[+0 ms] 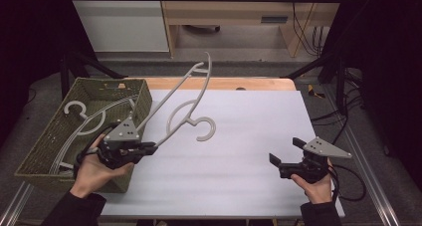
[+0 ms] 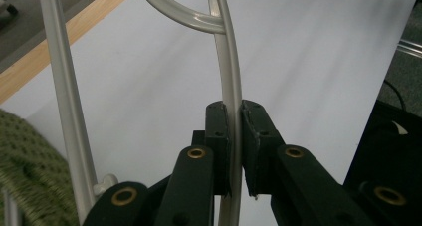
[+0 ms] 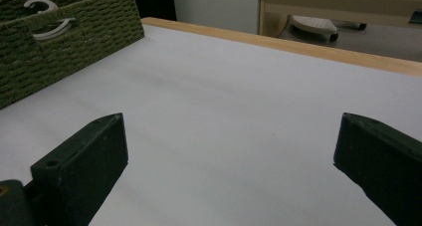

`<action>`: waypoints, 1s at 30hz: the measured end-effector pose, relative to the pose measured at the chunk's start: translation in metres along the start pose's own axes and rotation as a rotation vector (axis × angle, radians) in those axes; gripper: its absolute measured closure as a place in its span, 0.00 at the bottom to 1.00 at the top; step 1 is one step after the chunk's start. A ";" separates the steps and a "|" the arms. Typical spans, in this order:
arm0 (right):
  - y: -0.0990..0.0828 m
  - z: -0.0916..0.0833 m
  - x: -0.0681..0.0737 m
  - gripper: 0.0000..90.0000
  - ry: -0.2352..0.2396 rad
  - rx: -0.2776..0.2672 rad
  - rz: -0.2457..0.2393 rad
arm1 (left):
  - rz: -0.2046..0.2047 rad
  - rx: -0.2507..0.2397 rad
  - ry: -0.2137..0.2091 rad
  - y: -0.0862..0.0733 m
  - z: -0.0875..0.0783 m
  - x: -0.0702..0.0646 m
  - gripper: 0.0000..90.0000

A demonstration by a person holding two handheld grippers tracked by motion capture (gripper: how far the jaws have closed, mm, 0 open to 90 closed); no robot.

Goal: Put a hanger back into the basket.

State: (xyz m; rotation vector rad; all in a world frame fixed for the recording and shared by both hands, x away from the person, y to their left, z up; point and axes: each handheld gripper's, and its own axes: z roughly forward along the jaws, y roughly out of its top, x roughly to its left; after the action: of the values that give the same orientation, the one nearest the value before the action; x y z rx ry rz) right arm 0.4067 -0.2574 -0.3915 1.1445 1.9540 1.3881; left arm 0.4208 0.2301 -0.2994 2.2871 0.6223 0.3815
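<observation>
Your white-covered table [image 1: 239,151] carries a green woven basket [image 1: 54,141] at its left edge, with more grey hangers [image 1: 82,117] lying inside. Your left gripper [image 1: 152,147], just beside the basket, has its jaws clamped on one rod of a grey hanger [image 1: 185,94] lifted off the table and tilted up over it. Your right gripper [image 1: 283,153] rests near the right edge, jaws spread wide, holding nothing.

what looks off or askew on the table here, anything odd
Nothing is spilled or broken. The one askew thing is the grey hanger: the left gripper clamps its rod, so it tilts in the air beside the green basket, hook end low. The right gripper stands open.
</observation>
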 end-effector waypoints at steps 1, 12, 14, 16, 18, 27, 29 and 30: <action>0.000 0.000 0.000 0.01 -0.001 0.002 -0.001 | -0.004 0.000 0.003 -0.002 -0.003 0.003 0.92; -0.001 0.002 0.001 0.01 -0.001 0.009 0.000 | -0.057 0.017 0.041 -0.027 -0.044 0.041 0.92; -0.001 0.002 0.001 0.01 -0.001 0.008 0.000 | -0.069 0.024 0.048 -0.034 -0.048 0.048 0.92; -0.001 0.002 0.001 0.01 0.000 0.012 0.000 | -0.079 0.032 0.053 -0.040 -0.051 0.056 0.92; -0.001 0.002 0.001 0.01 -0.004 0.012 0.000 | -0.084 0.041 0.050 -0.043 -0.053 0.059 0.92; -0.001 0.003 0.001 0.01 -0.007 0.016 -0.001 | -0.142 0.091 0.038 -0.077 -0.054 0.083 0.92; -0.001 0.003 0.001 0.01 -0.005 0.017 0.002 | -0.143 0.105 0.035 -0.082 -0.055 0.086 0.92; -0.001 0.003 0.001 0.01 -0.006 0.017 0.003 | -0.147 0.107 0.032 -0.085 -0.055 0.087 0.92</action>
State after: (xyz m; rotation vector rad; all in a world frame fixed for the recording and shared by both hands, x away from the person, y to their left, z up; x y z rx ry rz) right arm 0.4081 -0.2550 -0.3939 1.1581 1.9648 1.3701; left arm 0.4425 0.3606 -0.3141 2.3220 0.8399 0.3211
